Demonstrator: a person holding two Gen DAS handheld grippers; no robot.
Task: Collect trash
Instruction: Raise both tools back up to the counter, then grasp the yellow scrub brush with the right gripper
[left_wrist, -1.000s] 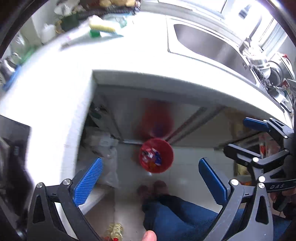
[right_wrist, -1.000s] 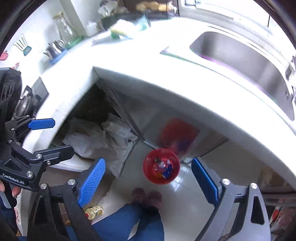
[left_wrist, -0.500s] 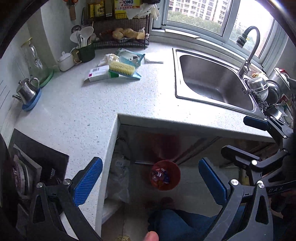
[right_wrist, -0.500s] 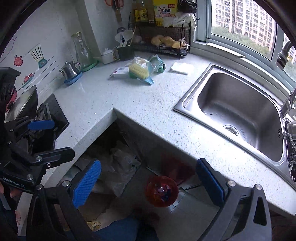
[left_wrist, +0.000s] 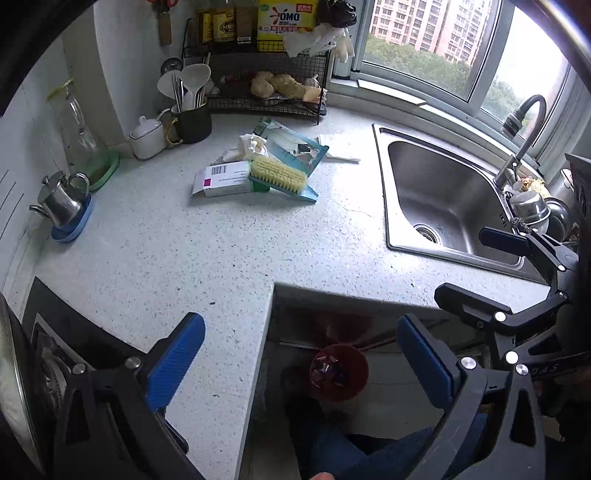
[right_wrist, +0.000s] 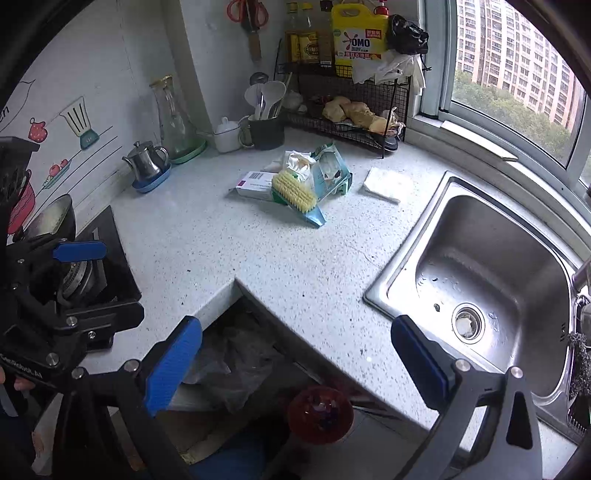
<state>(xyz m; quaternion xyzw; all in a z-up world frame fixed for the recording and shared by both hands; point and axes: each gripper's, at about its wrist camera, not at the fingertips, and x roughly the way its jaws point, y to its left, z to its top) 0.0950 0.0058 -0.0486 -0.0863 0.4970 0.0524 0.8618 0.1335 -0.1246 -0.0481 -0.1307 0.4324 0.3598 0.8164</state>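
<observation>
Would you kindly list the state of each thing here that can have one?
left gripper: jaws open, holding nothing
right gripper: jaws open, holding nothing
red bin: on the floor, uncovered, holding trash
sink: no water in it
scrub brush: bristles up, lying on the pile
white box: lying flat
torn packet: ripped open

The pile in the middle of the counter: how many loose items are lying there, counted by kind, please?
Box: 1
Brush: 1
Packets: 2; the second lies under the brush
Crumpled tissue: 1
Folded napkin, lying apart: 1
Total: 6
</observation>
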